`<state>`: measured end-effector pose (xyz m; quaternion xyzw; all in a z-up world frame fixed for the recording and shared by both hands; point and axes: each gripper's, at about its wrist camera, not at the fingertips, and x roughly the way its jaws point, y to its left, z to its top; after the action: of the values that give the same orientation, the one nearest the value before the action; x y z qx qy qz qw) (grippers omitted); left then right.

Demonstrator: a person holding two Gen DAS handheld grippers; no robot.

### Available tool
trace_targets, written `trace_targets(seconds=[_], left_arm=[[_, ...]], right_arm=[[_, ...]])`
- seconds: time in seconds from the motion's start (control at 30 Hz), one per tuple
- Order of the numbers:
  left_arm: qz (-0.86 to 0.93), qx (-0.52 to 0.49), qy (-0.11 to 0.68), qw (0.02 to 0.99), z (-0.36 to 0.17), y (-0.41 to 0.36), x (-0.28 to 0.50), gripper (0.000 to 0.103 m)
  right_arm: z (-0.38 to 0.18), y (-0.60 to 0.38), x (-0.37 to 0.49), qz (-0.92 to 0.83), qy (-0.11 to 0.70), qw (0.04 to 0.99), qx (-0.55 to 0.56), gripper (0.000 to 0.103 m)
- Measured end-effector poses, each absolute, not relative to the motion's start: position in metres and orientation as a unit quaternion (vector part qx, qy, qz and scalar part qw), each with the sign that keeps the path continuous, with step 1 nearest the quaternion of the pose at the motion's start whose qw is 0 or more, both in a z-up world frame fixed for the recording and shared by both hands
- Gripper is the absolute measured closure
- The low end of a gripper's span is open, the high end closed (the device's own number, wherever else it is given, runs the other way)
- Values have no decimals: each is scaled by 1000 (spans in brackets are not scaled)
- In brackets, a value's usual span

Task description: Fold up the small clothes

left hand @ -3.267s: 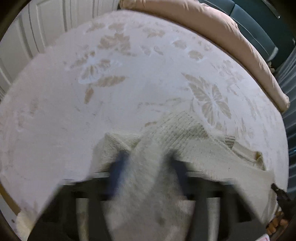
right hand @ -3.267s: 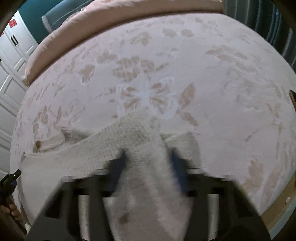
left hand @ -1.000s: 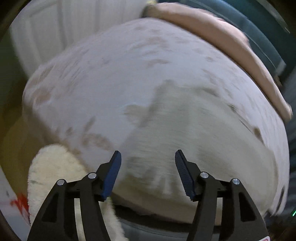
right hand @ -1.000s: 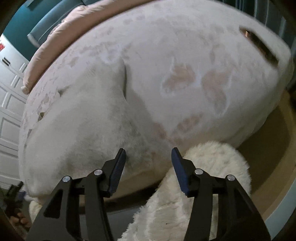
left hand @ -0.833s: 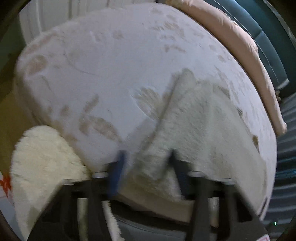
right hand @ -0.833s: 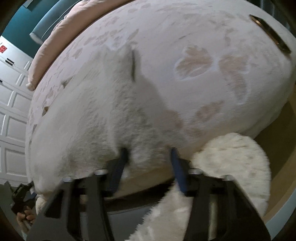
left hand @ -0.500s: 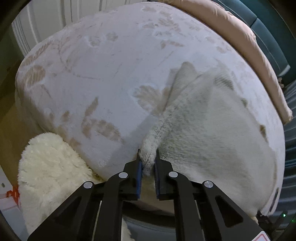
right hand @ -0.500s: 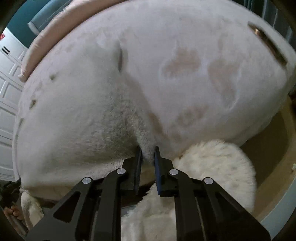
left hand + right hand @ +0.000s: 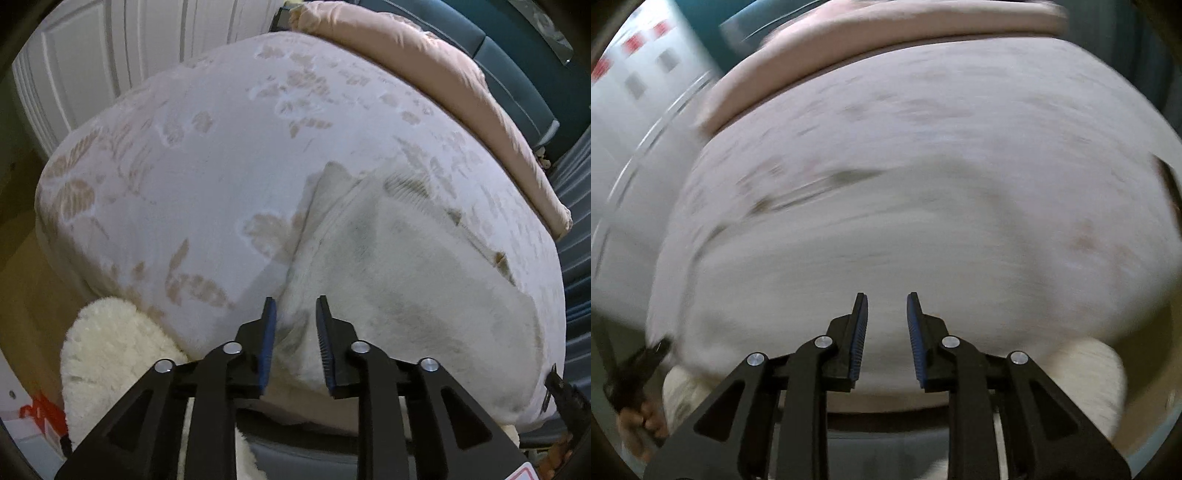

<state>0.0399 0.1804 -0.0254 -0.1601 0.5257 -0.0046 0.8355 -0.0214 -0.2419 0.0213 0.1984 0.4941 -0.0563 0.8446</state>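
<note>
A cream knit sweater [image 9: 406, 266] lies spread flat on the bed [image 9: 207, 155], its near hem hanging at the bed's front edge. My left gripper [image 9: 293, 317] is open, its blue-padded jaws a little apart around the sweater's near left corner without pinching it. In the right wrist view the picture is blurred by motion; the sweater [image 9: 849, 258] shows as a pale mass across the bed. My right gripper [image 9: 885, 314] is open and empty just in front of the sweater's near edge.
The bed has a white leaf-patterned cover with a pink duvet [image 9: 443, 62] rolled along its far side. A fluffy white rug [image 9: 110, 350] lies on the floor below the bed's front. White panelled doors [image 9: 92, 55] stand at the left.
Half a second ago both grippers were shut on the sweater's near corners. Both have now opened and let the cloth go. The right gripper is swinging, blurring its view.
</note>
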Motion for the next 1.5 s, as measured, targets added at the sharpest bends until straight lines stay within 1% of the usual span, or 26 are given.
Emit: trace_targets(seconds=[0.03,0.07,0.1,0.2,0.33,0.4,0.53,0.67,0.7,0.8,0.93,0.97,1.0,1.03,1.1,1.17,1.23,1.27,1.4,1.5], left_arm=[[-5,-165,524,836,-24,180,42,75],[-4,-171,522,835,-21,180,43,71],[-6,-183,519,835,-20,181,46,64],[1,-189,520,833,-21,180,58,51],[1,-174,531,829,-28,175,67,49],[1,-170,538,826,-34,173,74,49],[2,-156,548,822,-46,168,85,46],[3,-161,569,806,-68,166,94,41],[2,-166,571,804,-72,166,95,39],[4,-175,566,806,-78,167,97,32],[8,-161,561,812,-79,160,98,29],[7,-160,561,812,-78,159,99,31],[-3,-168,557,813,-77,158,99,50],[-23,-181,556,811,-75,159,100,60],[-37,-195,554,808,-67,157,100,84],[-49,-206,544,812,-55,155,98,89],[-72,-210,526,821,-30,146,90,91],[-78,-205,519,826,-21,142,87,92],[-139,-172,482,848,37,91,67,93],[-185,-141,469,852,65,38,58,93]], right_arm=[[19,-222,-6,-35,503,843,186,81],[17,-204,7,-15,512,840,176,81],[14,-179,23,4,521,839,159,81],[-3,-146,56,21,542,831,124,81],[-38,-128,81,13,588,802,101,81],[-48,-127,89,7,592,801,89,81],[-48,-123,87,6,597,799,71,81],[-53,-123,98,9,601,795,80,80],[-54,-123,100,9,602,795,81,80],[-56,-120,100,10,599,797,71,80],[-56,-118,98,10,592,803,58,80],[-56,-119,98,11,591,804,58,80],[-56,-119,98,13,589,806,59,80],[-56,-120,97,17,587,807,61,80],[-55,-122,95,25,578,812,72,79],[-49,-129,88,33,567,818,95,78],[-38,-143,76,47,553,819,143,65],[-33,-150,68,56,544,820,167,52],[-17,-193,14,56,509,827,232,51],[-18,-231,-25,34,500,823,268,51]])
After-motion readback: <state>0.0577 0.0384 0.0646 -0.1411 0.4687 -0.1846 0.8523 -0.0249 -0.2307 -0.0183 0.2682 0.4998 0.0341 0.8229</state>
